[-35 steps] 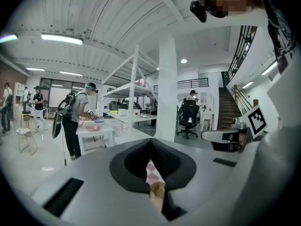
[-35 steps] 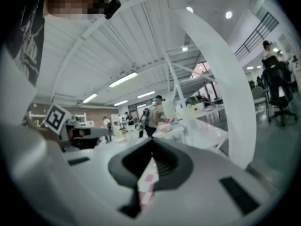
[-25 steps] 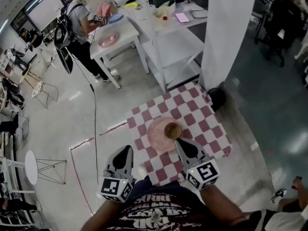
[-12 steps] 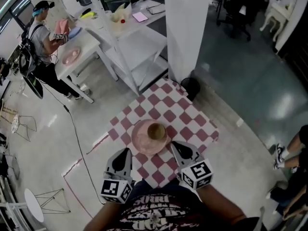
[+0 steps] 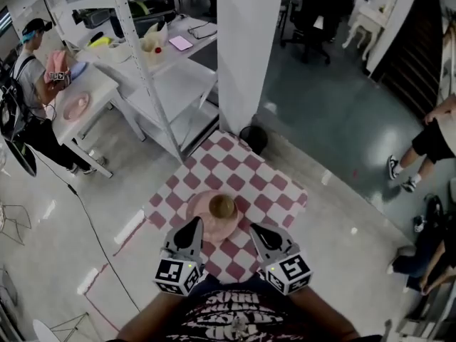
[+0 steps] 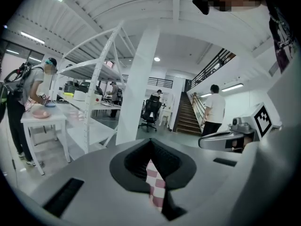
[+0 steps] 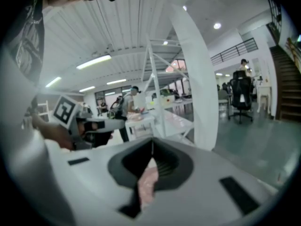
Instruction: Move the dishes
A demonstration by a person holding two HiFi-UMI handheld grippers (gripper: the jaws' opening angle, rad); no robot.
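Dishes for the task sit stacked near the middle of the checkered cloth (image 5: pixel 265 182) that covers the small bench: a pink plate (image 5: pixel 201 211) with a brown bowl (image 5: pixel 221 206) resting on it, a little right of the plate's centre. Compared with a second ago, the head view has swung round, so the white pillar (image 5: pixel 242 48) now stands straight behind the bench and the person (image 5: pixel 28 70) at the far bench has slid to the left edge. Both claws have also closed in on the plate. The left claw (image 5: pixel 194 224) now points at the plate's near-left rim, close to it or just over it, where earlier it hung off the cloth. The right claw (image 5: pixel 254 229) lies just beside the near-right rim. Each claw has its jaws pressed together with nothing between them. Only a sliver of checkered cloth shows past the left claw (image 6: pixel 151 144) in its own view, and a sliver of pink plate past the right claw (image 7: pixel 152 147). Nothing has been lifted yet. This looks like the approach, and the jaws would have to part before either rim can be taken.
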